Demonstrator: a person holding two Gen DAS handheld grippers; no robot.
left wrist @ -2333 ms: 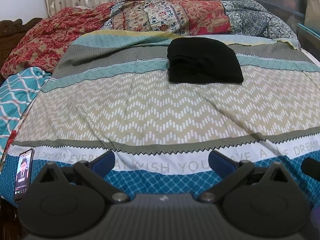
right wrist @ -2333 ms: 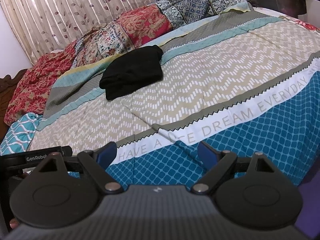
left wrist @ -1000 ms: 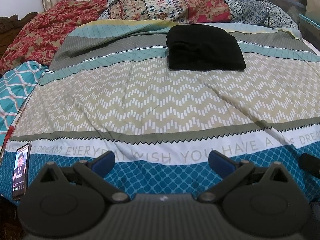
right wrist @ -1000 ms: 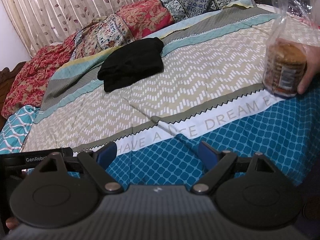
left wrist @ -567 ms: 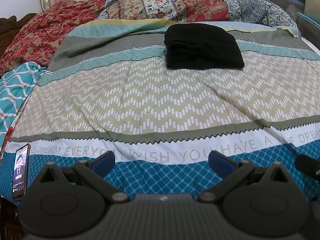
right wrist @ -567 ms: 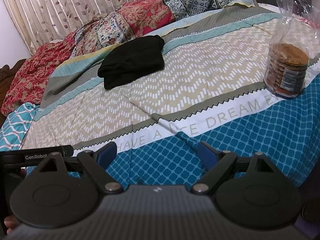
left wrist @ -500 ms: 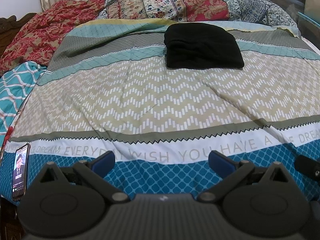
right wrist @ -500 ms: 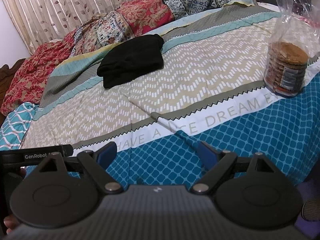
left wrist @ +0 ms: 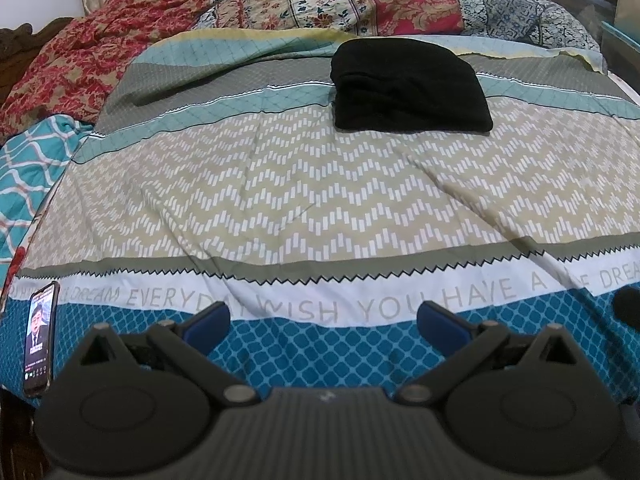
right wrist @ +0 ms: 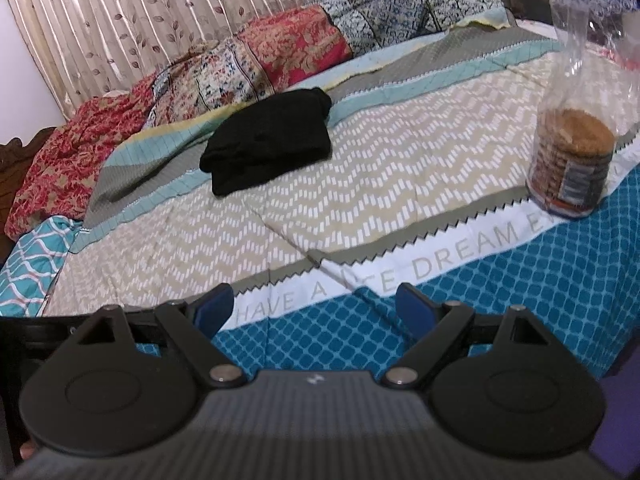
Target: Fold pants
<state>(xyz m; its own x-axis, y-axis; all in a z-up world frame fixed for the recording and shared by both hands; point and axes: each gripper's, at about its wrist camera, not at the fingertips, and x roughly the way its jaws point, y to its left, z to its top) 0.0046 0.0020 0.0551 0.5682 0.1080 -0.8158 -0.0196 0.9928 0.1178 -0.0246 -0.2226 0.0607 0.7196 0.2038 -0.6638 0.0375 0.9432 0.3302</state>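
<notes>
The black pants (left wrist: 408, 86) lie folded into a compact bundle on the far part of the bed; they also show in the right wrist view (right wrist: 270, 146). My left gripper (left wrist: 322, 318) is open and empty, held over the near blue edge of the bedspread (left wrist: 320, 208), far from the pants. My right gripper (right wrist: 314, 306) is open and empty too, over the same near edge of the bedspread (right wrist: 400, 184).
A phone (left wrist: 39, 338) with a lit screen lies at the bed's near left corner. A clear bag of biscuits (right wrist: 574, 160) stands on the bed at the right. Crumpled patterned quilts (left wrist: 360, 0) lie along the far side below a curtain (right wrist: 160, 12).
A hand set a bag of biscuits on the bed at the right and withdrew. Both grippers shifted only slightly; the pants have not moved.
</notes>
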